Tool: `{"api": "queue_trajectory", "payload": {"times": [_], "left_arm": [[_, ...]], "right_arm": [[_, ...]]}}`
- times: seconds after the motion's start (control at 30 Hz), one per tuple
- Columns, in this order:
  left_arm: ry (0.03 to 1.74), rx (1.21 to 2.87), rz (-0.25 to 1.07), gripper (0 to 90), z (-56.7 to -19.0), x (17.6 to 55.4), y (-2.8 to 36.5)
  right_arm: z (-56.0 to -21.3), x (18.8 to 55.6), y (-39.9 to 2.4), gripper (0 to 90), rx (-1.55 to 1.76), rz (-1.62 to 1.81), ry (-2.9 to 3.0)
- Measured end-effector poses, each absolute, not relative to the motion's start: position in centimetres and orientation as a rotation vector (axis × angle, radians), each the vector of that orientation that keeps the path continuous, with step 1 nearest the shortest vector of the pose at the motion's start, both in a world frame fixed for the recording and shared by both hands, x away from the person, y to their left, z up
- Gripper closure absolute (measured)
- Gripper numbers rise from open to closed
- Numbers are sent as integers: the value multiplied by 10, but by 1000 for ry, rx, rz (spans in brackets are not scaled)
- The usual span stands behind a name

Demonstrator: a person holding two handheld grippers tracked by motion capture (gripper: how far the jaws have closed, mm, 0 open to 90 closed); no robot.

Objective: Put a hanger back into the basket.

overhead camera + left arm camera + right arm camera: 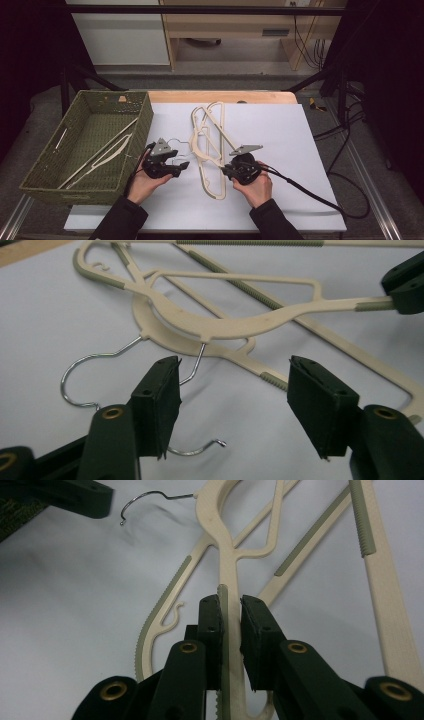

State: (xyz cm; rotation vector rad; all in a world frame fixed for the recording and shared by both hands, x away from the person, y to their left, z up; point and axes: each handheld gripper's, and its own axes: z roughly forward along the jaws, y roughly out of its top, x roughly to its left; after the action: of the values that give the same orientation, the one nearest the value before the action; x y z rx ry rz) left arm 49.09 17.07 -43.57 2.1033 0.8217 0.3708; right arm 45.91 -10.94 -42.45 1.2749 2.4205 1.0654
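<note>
Two cream plastic hangers (207, 131) with metal hooks lie overlapped on the white sheet (280, 150). My right gripper (230, 605) is shut on one hanger's arm (231, 570), on its ribbed grey-green strip; in the high view this gripper (226, 170) is at the hangers' near right side. My left gripper (232, 405) is open, with both pads bare. One wire hook (192, 367) runs down behind its left finger (157, 400), and the other hook (82, 375) curls farther left. In the high view the left gripper (181, 167) points right toward the hangers.
A green woven basket (145, 125) stands at the table's left edge with more hangers (100, 155) lying in it. Cables trail off the right side (345, 150). A wooden table edge (220, 96) shows beyond the sheet.
</note>
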Motion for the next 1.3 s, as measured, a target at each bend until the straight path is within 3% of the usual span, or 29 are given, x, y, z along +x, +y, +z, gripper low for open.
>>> {"api": "queue_trajectory", "payload": {"times": [0.33,0.73,1.3], "left_arm": [[809,2196,295,588,-461,522,160],[693,2265,271,857,-465,526,155],[603,2444,294,887,-440,499,148]], "right_arm": [[-428,451,-113,801,1270,1062,2444],[-426,445,-116,801,1207,1067,2457],[-449,431,-118,794,1154,1013,2577]]}}
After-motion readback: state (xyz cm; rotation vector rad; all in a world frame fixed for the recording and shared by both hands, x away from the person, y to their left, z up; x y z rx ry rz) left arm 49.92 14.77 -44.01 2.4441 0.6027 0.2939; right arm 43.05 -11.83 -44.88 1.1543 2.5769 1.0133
